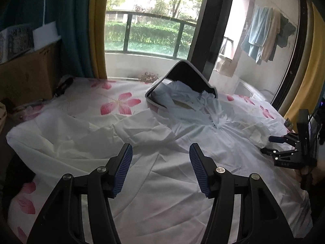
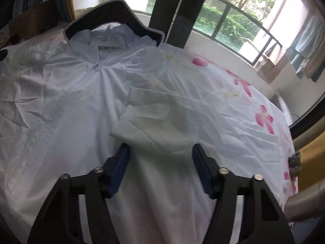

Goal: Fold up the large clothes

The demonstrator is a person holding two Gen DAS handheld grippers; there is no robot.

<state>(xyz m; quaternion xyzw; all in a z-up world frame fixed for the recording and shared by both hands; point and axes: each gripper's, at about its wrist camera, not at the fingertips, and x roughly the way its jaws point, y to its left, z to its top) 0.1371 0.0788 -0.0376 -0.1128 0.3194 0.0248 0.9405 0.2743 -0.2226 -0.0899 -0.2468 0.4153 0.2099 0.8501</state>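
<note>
A home bedroom: a bed (image 1: 121,101) with a flowered sheet, curtains (image 1: 97,28) beside a big window (image 1: 150,16), laundry (image 1: 262,34) hanging on the balcony outside.

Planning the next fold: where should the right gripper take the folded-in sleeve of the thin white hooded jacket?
Grip the white sleeve near its cuff end, coming from the hem side: it lies flat across the jacket front, and the right gripper already straddles it.

The left gripper (image 1: 160,168) hangs with jaws apart over a thin white zip-front hooded jacket (image 1: 182,142) spread on floral bedding (image 1: 117,99); the right gripper (image 1: 272,144) is far right.
</note>
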